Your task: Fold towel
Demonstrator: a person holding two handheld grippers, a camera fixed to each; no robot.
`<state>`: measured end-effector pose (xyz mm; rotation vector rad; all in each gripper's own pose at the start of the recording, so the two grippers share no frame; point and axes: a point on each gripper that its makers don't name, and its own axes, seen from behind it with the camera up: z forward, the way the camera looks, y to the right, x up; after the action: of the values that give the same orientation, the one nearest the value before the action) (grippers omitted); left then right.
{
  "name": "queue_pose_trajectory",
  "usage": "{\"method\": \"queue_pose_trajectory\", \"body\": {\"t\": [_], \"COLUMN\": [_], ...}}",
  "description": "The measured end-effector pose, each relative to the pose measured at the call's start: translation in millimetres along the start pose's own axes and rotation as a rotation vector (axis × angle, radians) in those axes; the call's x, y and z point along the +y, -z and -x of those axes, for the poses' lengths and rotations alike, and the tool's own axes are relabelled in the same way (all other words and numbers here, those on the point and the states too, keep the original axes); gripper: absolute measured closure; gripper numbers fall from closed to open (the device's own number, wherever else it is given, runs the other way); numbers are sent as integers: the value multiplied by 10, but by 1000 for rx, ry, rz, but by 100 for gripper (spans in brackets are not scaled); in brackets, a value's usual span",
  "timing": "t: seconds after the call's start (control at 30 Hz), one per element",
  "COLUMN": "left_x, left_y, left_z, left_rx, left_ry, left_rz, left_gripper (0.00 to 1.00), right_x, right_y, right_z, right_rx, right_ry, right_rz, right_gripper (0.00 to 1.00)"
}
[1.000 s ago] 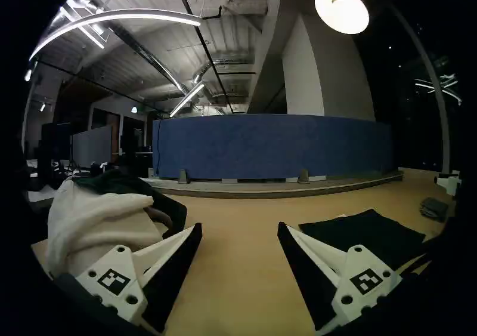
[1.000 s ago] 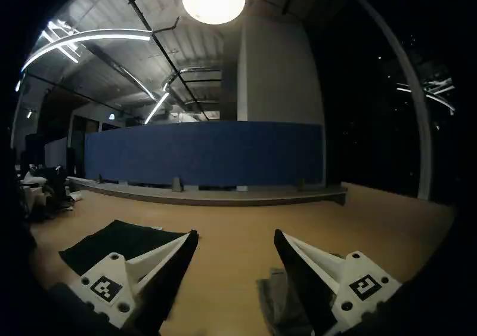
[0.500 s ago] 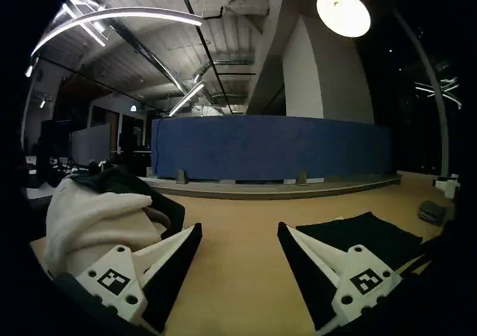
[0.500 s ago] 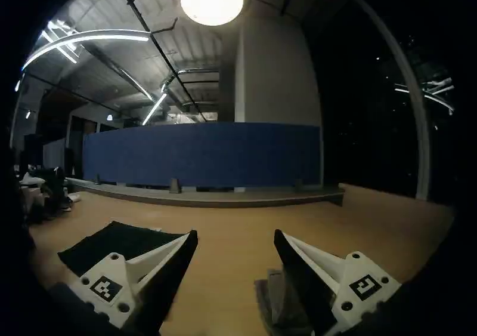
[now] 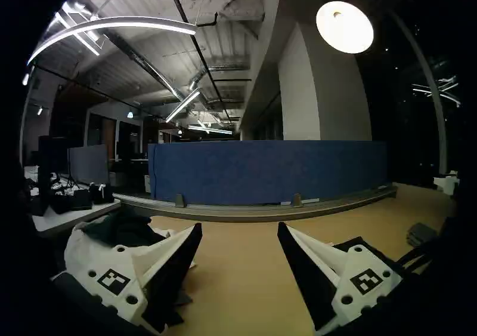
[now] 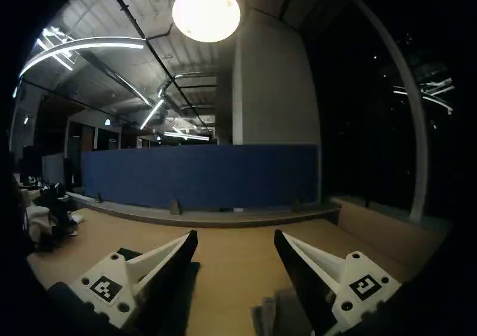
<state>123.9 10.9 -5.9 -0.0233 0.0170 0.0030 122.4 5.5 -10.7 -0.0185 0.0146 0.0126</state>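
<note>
The flat dark cloth towel [image 6: 188, 285] lies on the tan wooden table [image 5: 238, 276] between our tools, right of the left gripper [image 5: 238, 225] and left of the right gripper [image 6: 235, 233] — both spread wide, holding nothing.

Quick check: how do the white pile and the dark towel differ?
The white pile is pale and heaped up; the dark towel is near black and lies flat. In the left gripper view the white pile sits at left, the dark towel at right. Both rest on the table.
</note>
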Motion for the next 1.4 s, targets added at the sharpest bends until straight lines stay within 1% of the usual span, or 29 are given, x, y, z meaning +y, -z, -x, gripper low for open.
{"method": "queue_pose_trajectory", "body": {"t": [0.13,0.2,0.27,0.4,0.5,0.6,0.7,0.8,0.87,0.97,1.07,1.2,1.4], "left_x": [7,24,48,85,172,334,489,633,750,959,1098,1163,1237], "left_y": [27,38,46,55,60,64,80,110,141,219,289,300,308], "left_z": [-372,-533,-672,-777,-769,-720,-676,-663,-648,-583,-535,-514,-413], "left_rx": [-8,-10,-14,-28,-50,-88,-131,-169,-194,-248,-299,-320,-342], "left_ry": [4,6,4,-4,-9,-17,-43,-79,-105,-137,-157,-173,-187], "left_rz": [-3,1,7,21,47,110,183,256,314,422,504,537,561], "left_gripper": [6,6,6,6,6,6,6,6,6,6,6,6,6], "right_x": [7,21,46,89,80,22,-89,-239,-343,-483,-579,-643,-714], "right_y": [18,25,27,29,29,31,44,78,119,208,295,337,343], "right_z": [-451,-629,-764,-867,-883,-885,-849,-774,-701,-573,-477,-437,-364], "right_rx": [6,7,5,3,-10,-35,-81,-152,-211,-304,-375,-412,-435], "right_ry": [6,8,8,-2,-2,19,51,92,128,190,240,273,279], "right_rz": [0,1,4,3,-15,-57,-128,-216,-277,-369,-445,-490,-524], "right_gripper": [0,0,0,0,1,1,0,0,0,0,0,0,0]}}
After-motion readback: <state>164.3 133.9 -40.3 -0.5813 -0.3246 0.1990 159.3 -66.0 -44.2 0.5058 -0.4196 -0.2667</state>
